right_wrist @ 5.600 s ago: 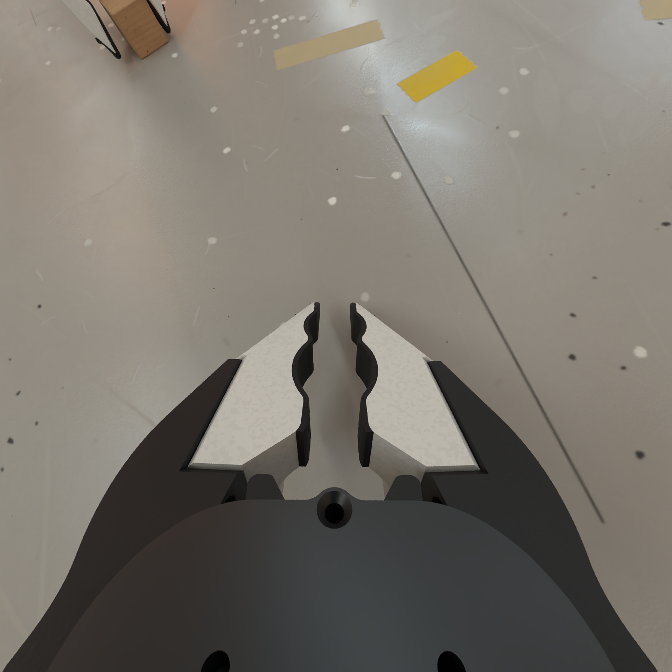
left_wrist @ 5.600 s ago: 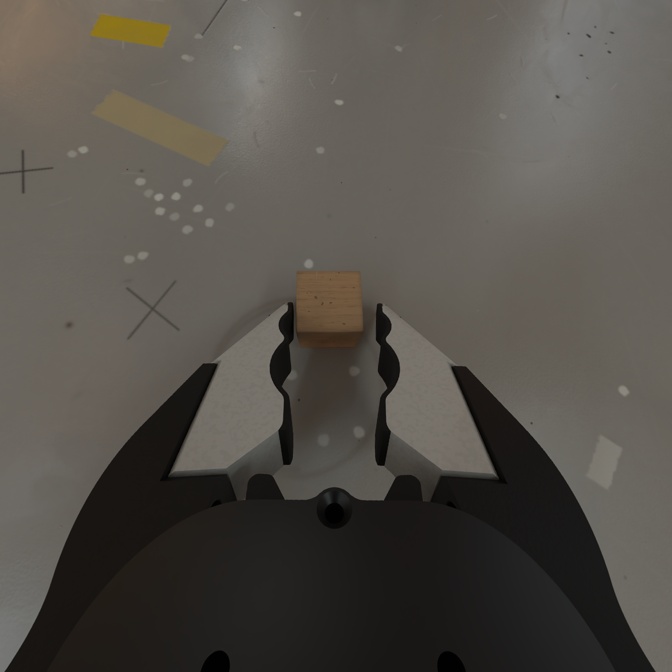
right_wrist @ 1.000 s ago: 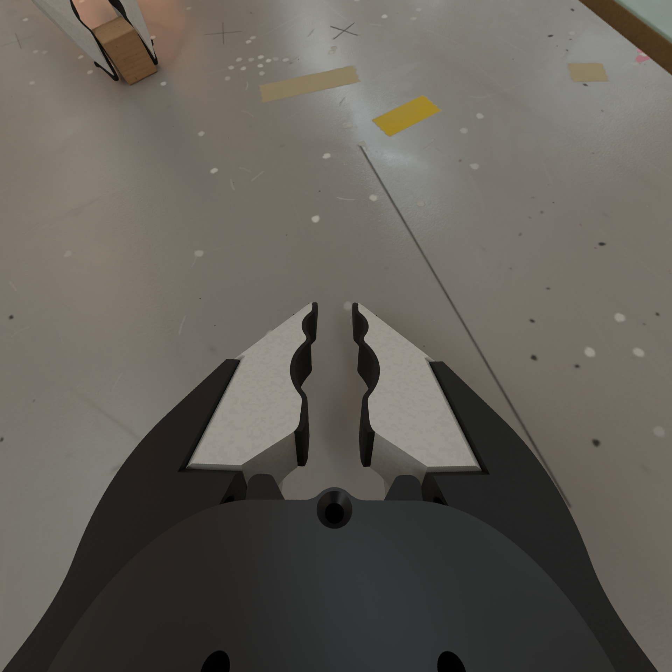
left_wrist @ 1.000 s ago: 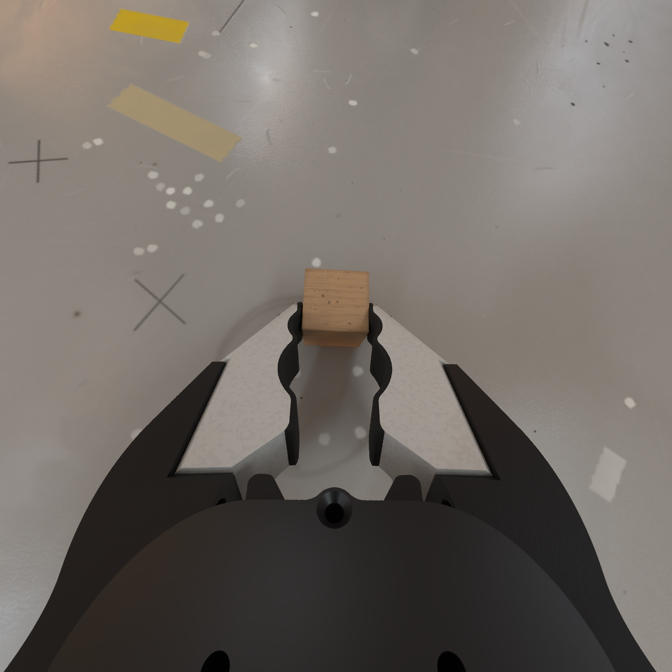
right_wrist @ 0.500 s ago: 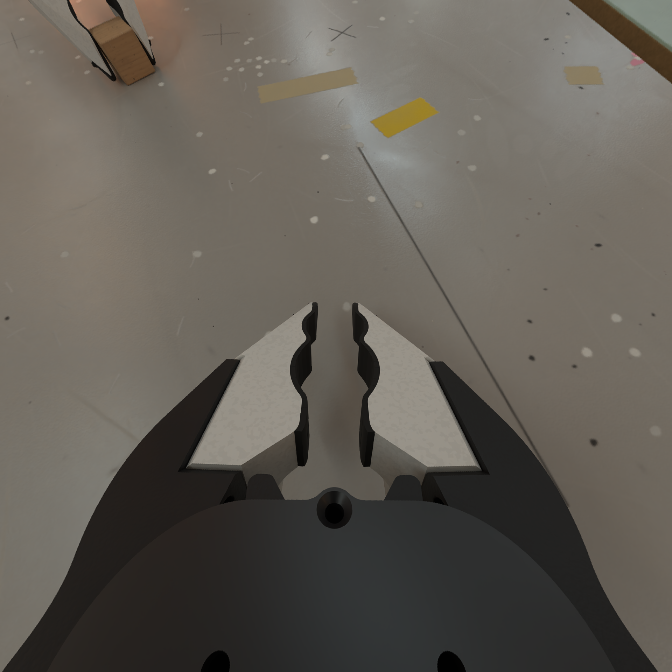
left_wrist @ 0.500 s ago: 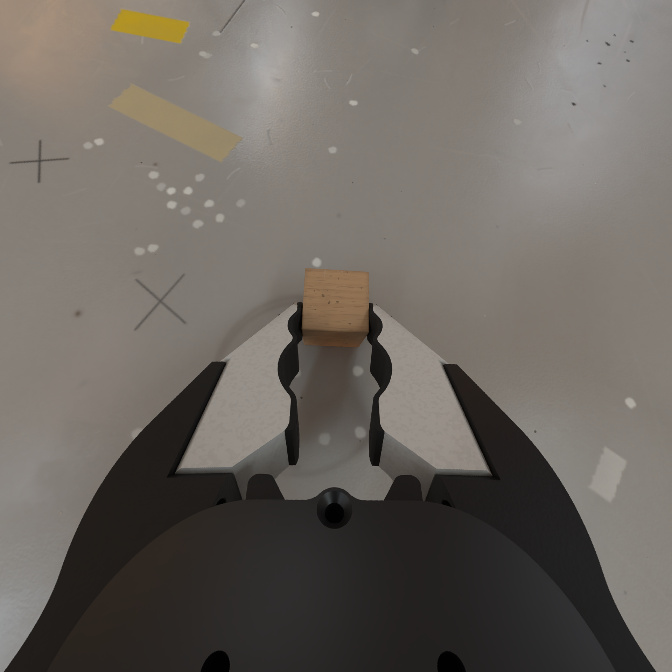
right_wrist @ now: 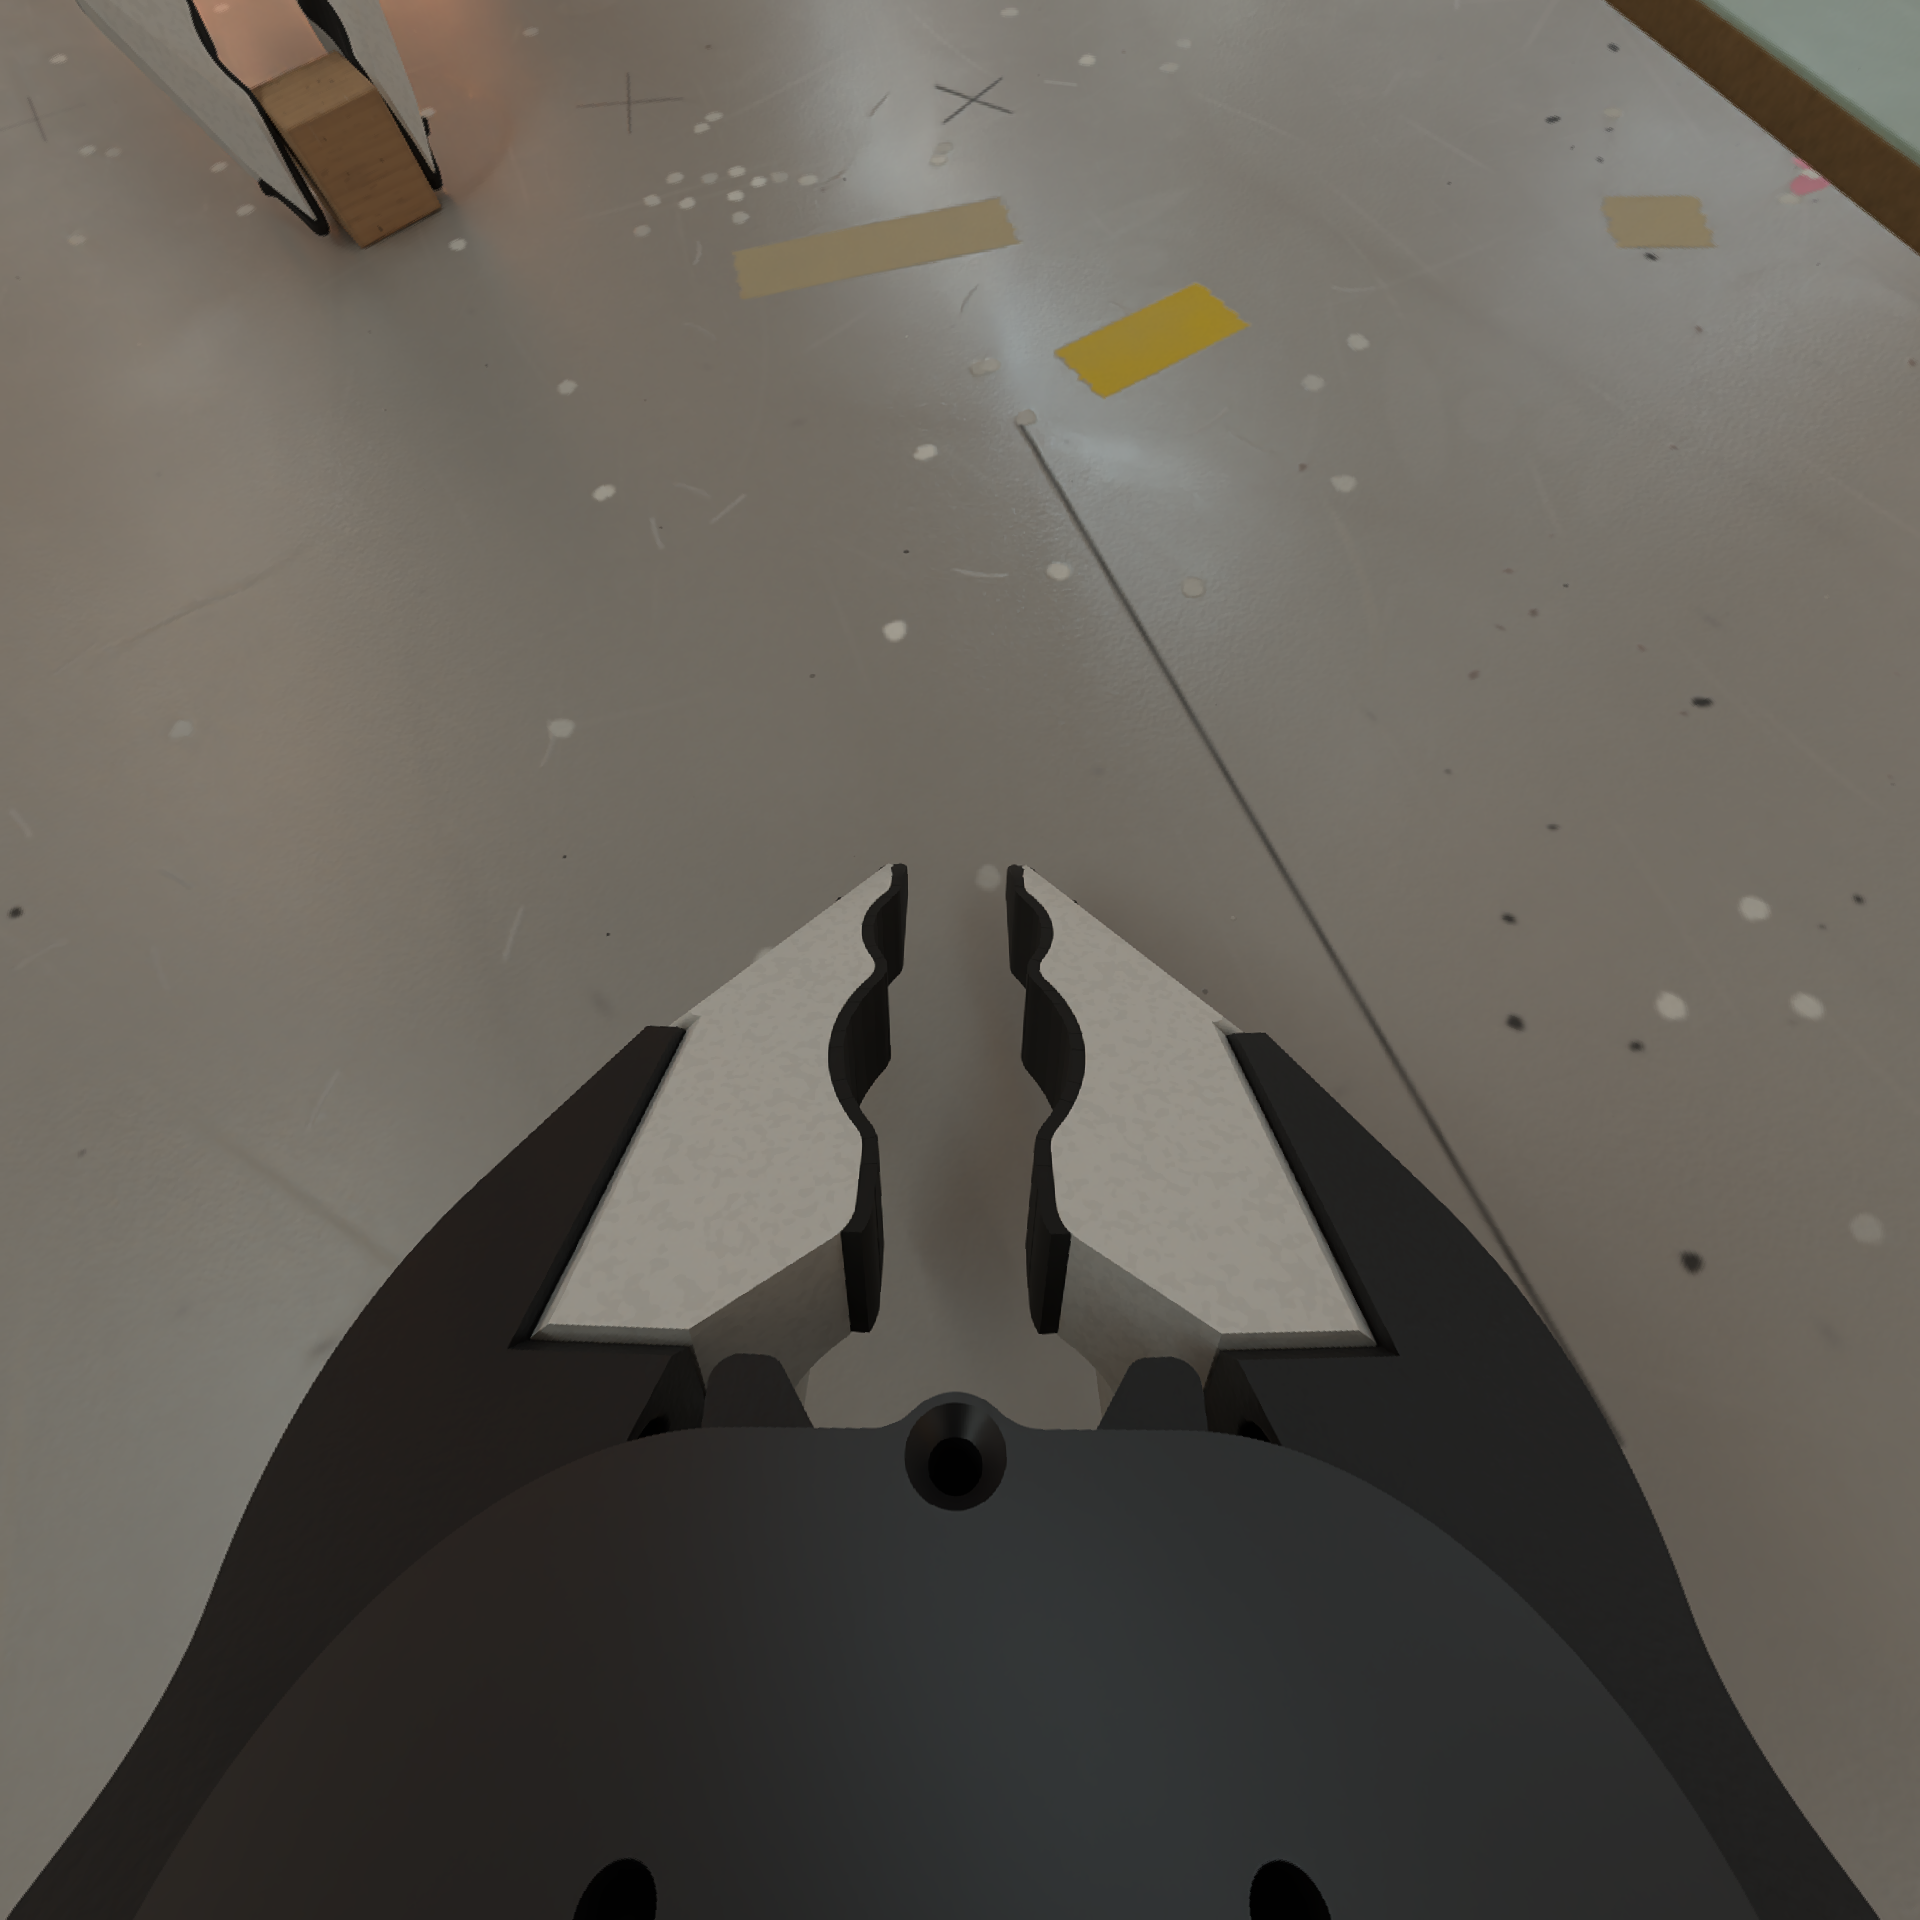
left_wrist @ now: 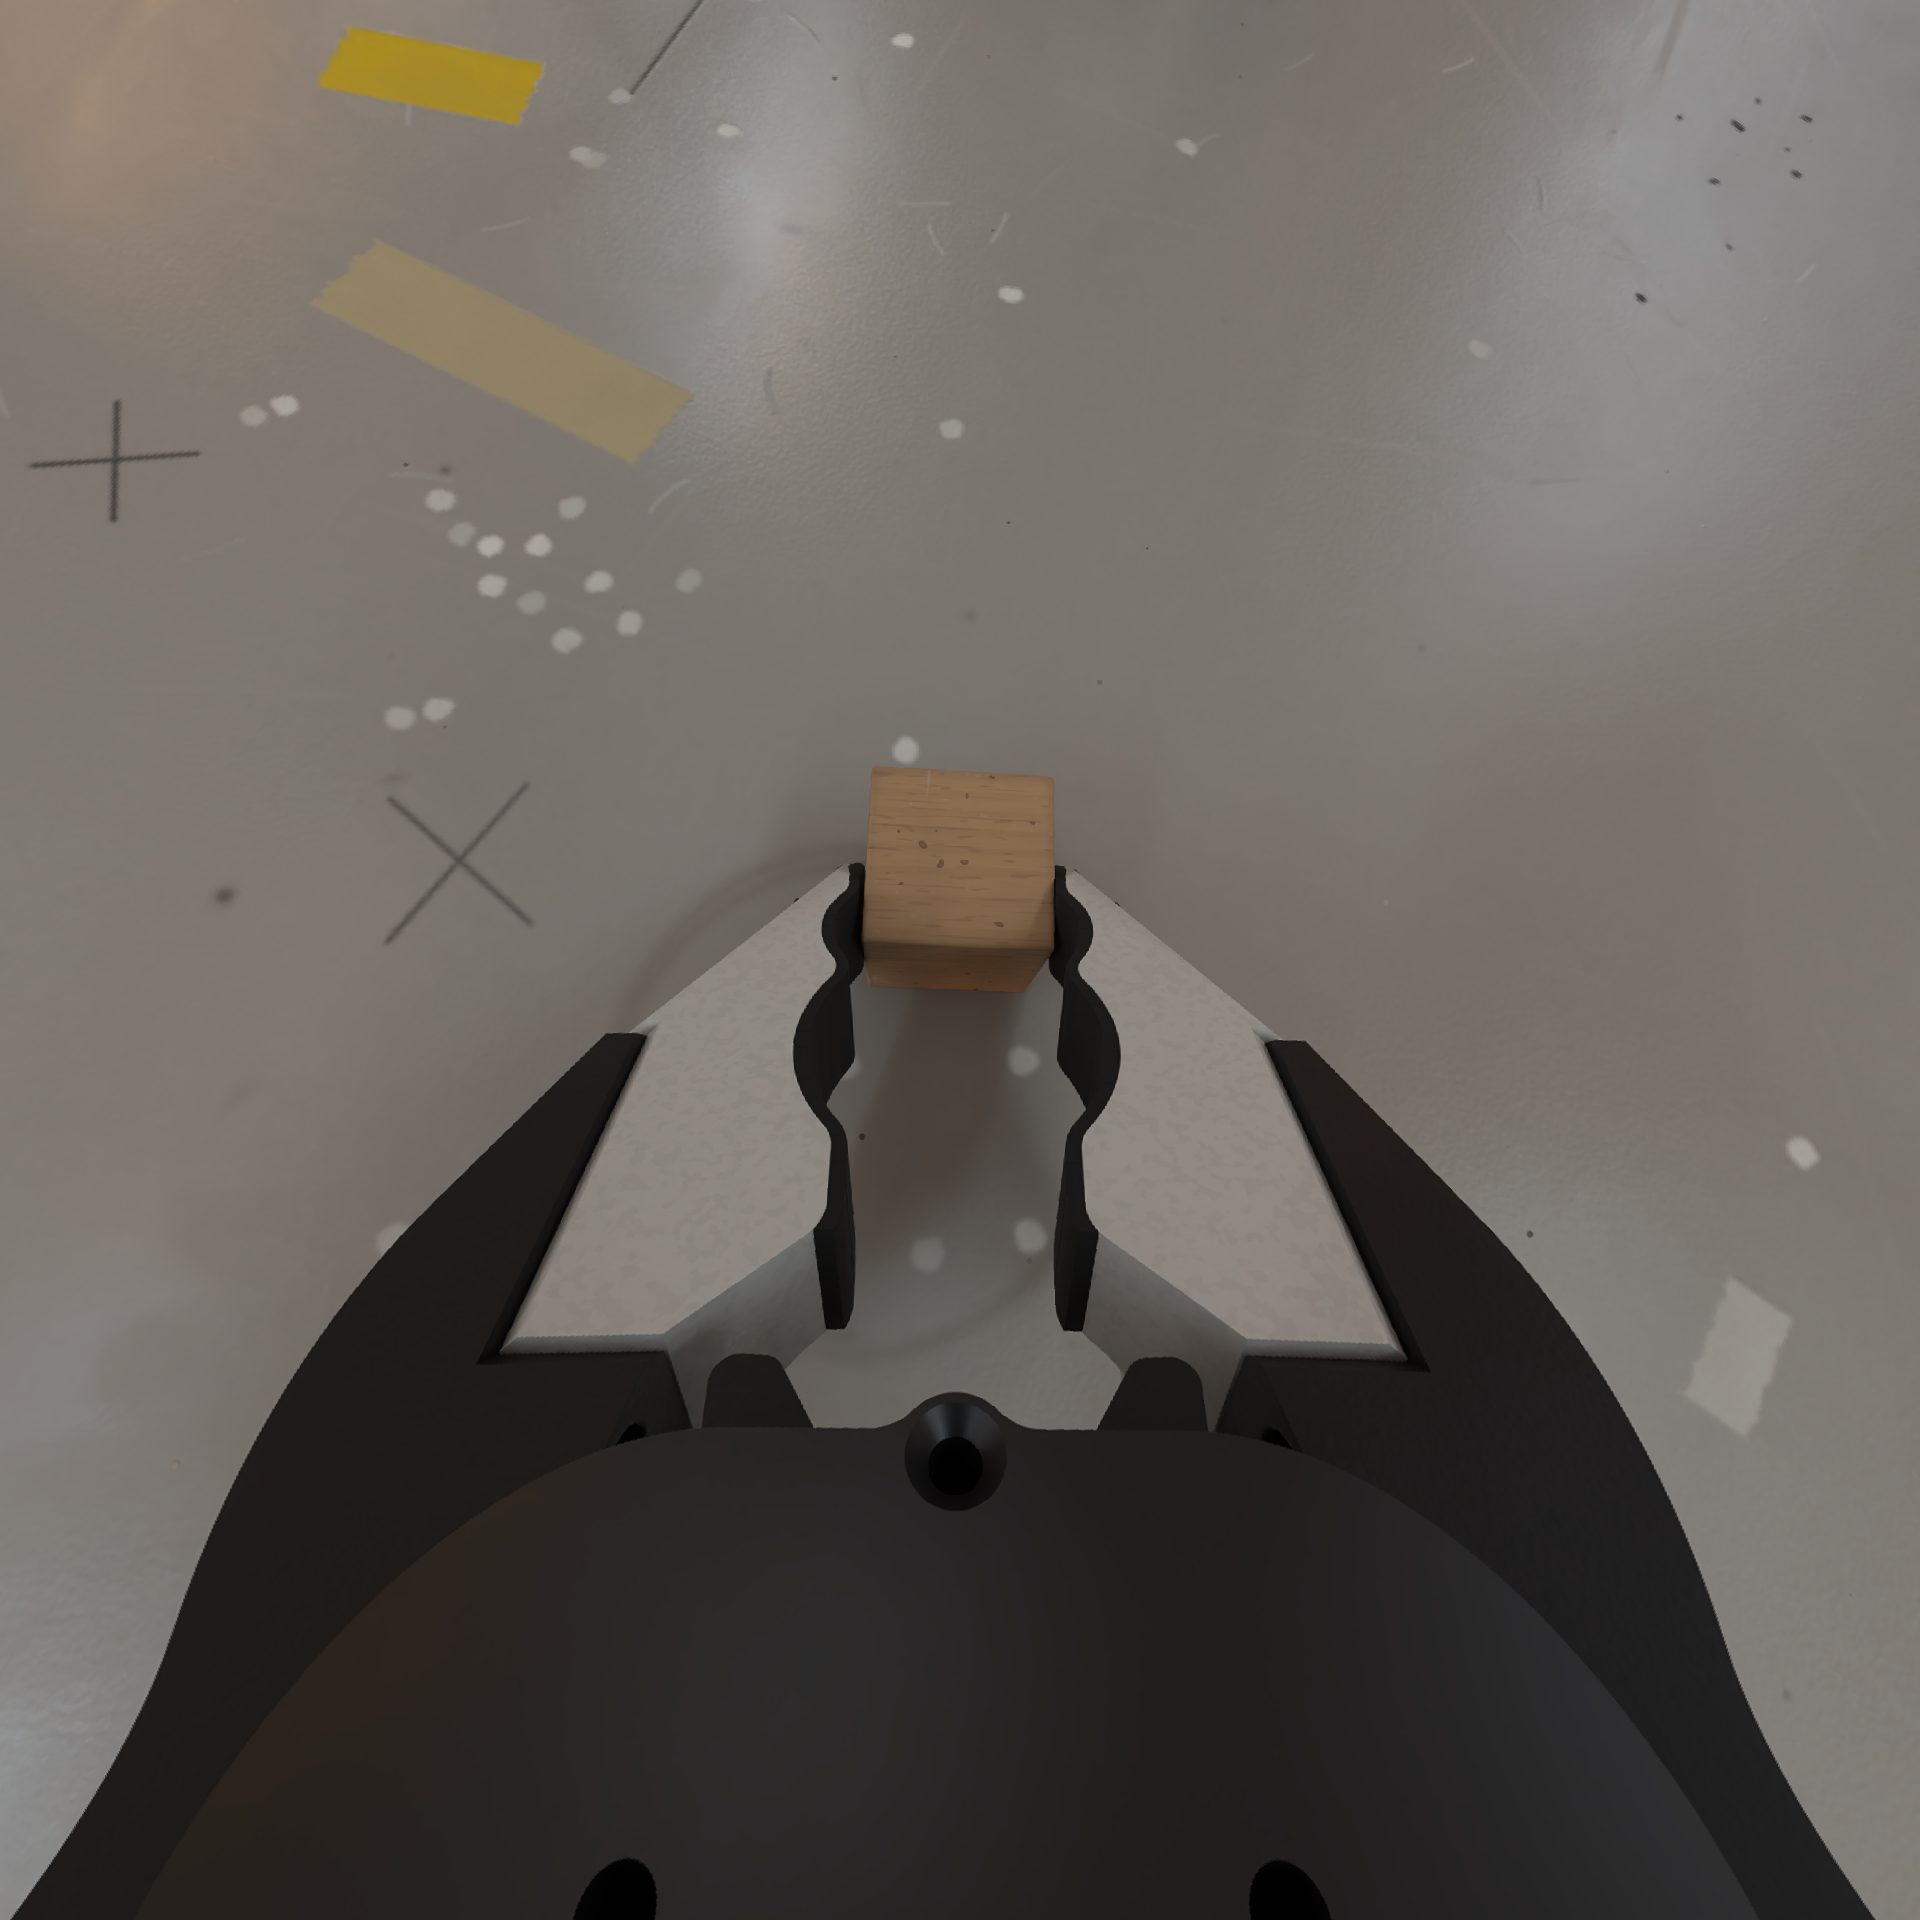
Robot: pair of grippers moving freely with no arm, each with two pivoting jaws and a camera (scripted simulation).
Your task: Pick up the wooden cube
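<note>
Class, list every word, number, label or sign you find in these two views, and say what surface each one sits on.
Words, numbers, labels: none to read anywhere.
Signs: only pen-drawn cross marks on the grey table, an X and a plus.
Tape strips: blank.
Wooden cube, held in the left claw: blank.
Right claw: unmarked.
</note>
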